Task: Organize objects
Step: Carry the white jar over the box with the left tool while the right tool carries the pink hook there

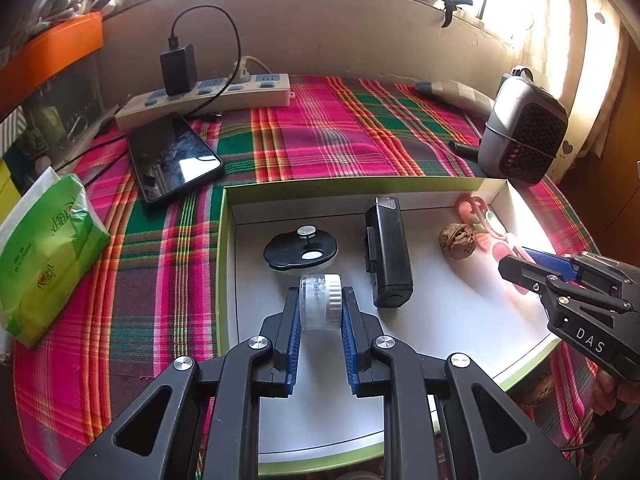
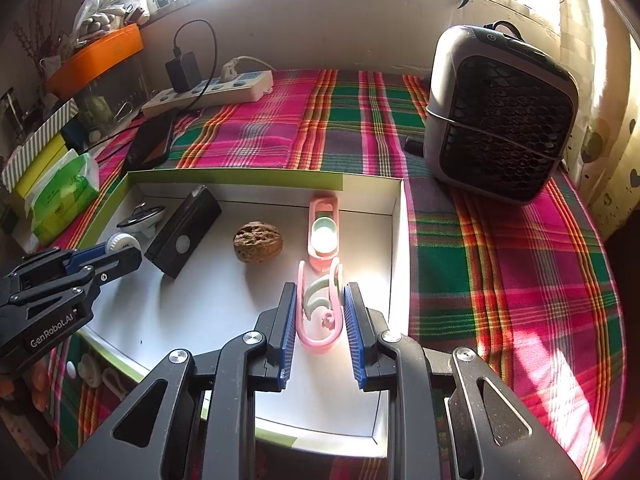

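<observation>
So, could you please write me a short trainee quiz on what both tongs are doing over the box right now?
1. True or false: the left tongs are shut on the clear jar with white cap.
2. What do the right tongs hold?
A. walnut
B. pink clip
C. black device
3. Fill in: the phone lies ___ the box.

Key: 1 true; 2 B; 3 outside.
</observation>
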`<control>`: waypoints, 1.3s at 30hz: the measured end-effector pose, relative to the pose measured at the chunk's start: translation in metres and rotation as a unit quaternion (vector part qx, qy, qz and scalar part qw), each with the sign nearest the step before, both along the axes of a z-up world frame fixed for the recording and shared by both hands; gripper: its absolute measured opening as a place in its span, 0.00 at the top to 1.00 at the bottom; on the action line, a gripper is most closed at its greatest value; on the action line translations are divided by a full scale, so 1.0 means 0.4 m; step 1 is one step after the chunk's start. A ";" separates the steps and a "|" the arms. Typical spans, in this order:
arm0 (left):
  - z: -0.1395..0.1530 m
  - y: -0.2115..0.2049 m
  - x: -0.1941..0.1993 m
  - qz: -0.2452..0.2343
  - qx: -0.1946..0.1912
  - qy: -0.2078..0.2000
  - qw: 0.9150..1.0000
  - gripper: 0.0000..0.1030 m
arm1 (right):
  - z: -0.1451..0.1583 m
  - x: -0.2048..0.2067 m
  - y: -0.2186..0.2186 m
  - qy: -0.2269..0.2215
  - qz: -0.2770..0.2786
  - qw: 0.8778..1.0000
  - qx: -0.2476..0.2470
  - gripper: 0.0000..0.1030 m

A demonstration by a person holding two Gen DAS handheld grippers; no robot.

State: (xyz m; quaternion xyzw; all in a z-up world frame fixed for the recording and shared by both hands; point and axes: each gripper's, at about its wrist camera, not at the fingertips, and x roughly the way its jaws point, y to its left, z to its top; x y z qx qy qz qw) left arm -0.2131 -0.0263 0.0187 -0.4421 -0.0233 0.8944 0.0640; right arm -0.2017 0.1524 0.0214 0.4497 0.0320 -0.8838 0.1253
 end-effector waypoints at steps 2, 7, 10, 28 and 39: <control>-0.001 0.001 -0.005 -0.001 -0.003 0.000 1.000 0.84 | 0.000 -0.002 -0.002 0.001 -0.001 1.000 0.002 0.76; 0.000 0.003 -0.019 0.001 -0.007 0.001 1.000 0.84 | -0.002 -0.006 -0.005 0.005 0.000 1.000 0.005 0.76; -0.001 0.005 -0.027 0.002 -0.015 0.003 1.000 0.84 | -0.003 -0.005 -0.007 0.007 0.003 1.000 0.006 0.76; -0.005 0.016 -0.034 0.002 -0.025 0.007 1.000 0.84 | -0.003 0.014 -0.009 0.007 0.004 1.000 0.007 0.76; -0.005 0.017 -0.033 0.000 -0.032 0.007 0.999 0.83 | -0.012 -0.009 -0.020 0.000 0.008 1.000 0.011 0.76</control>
